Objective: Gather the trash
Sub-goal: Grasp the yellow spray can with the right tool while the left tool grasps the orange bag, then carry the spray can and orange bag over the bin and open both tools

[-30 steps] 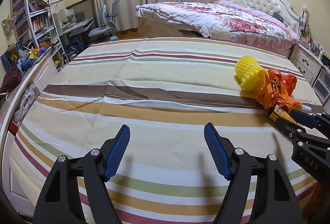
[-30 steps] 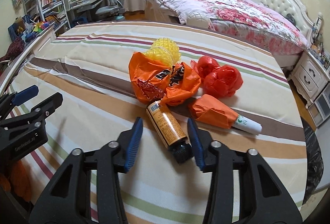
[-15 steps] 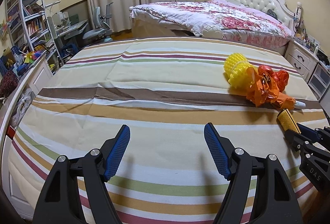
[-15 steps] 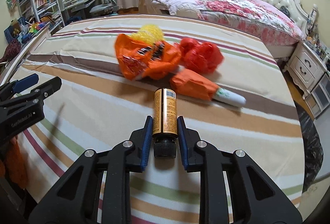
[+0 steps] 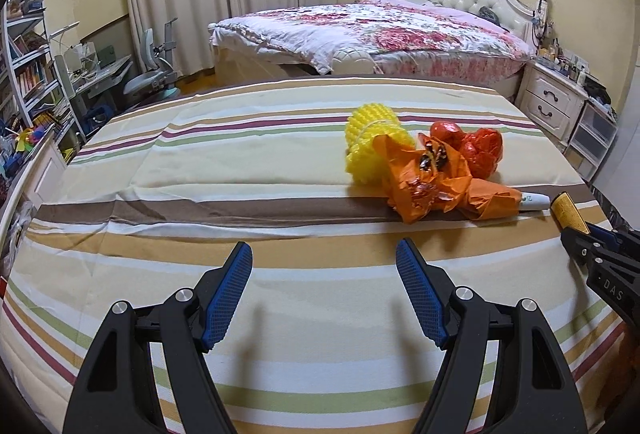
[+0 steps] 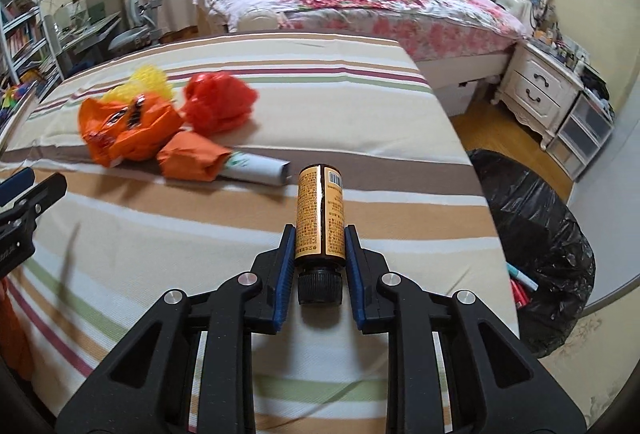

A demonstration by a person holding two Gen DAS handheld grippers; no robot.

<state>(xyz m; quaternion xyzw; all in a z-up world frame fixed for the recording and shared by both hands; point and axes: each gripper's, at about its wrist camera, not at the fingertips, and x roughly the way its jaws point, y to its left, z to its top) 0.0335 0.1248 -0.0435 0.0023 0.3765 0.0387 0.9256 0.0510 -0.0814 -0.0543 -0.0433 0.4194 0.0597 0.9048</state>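
Observation:
My right gripper [image 6: 320, 234] is shut on a brown bottle [image 6: 320, 210] with an orange label and black cap, held above the striped bed cover [image 6: 200, 234]. That bottle [image 5: 568, 210] also shows at the right edge of the left wrist view. Trash lies in a heap on the cover: an orange wrapper [image 6: 128, 130], a red plastic bag [image 6: 218, 104], yellow foam netting [image 5: 370, 142] and a white tube [image 6: 256, 168] half wrapped in orange. My left gripper [image 5: 324, 258] is open over bare cover, nothing between its fingers, left of the heap.
A black trash bag [image 6: 532, 218] stands open on the floor right of the striped bed. A second bed with a floral quilt [image 5: 380, 30] lies beyond. White nightstands [image 6: 540, 90] sit at the right; a desk, chair and bookshelves [image 5: 32, 82] at the left.
The right gripper closed on the bottle, lifted it off the cover and swung right toward the bed's edge, bringing the black bag into view. The left gripper shifted so the heap sits nearer centre.

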